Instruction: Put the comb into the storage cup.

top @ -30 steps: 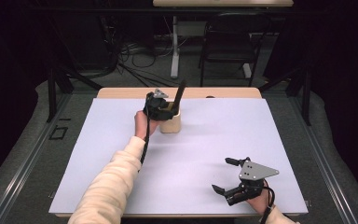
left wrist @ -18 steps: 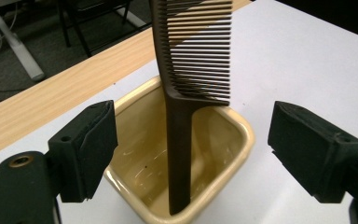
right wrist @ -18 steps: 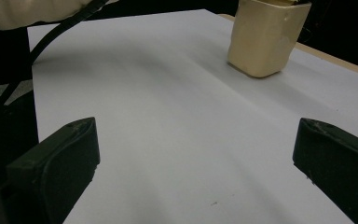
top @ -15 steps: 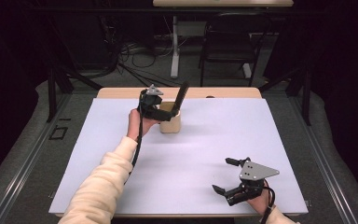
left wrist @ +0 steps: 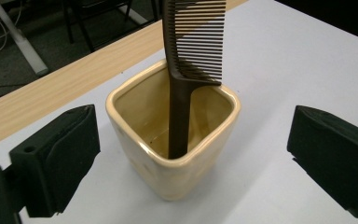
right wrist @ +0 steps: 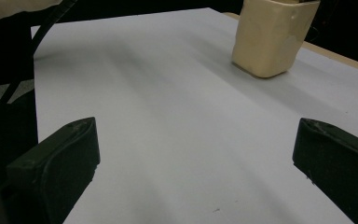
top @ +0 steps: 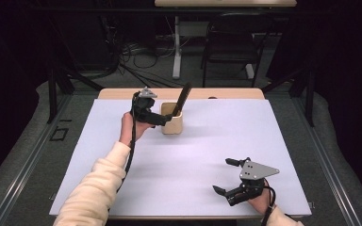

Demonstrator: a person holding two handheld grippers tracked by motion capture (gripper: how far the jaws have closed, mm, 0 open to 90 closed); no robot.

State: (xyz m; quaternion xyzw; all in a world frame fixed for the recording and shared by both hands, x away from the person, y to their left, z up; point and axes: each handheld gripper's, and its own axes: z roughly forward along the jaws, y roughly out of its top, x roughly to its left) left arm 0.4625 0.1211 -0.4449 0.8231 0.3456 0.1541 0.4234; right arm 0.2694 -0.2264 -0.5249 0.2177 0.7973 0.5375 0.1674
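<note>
I see a glossy, smooth glazed ceramic cup [left wrist: 175,154], cream-coloured, holding a dark, matt plastic comb [left wrist: 186,70]. Under it, the table's white sheet [top: 193,155] looks smooth and matt; bare pale wood edging [top: 122,93] runs at twelve o'clock.

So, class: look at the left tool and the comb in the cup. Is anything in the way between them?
Nothing visible. The left tool, its jaws just opened with nothing gripped, faces the cream cup directly, and the comb stands in the cup, handle down, leaning on its near rim. Only bare white table lies between.
</note>
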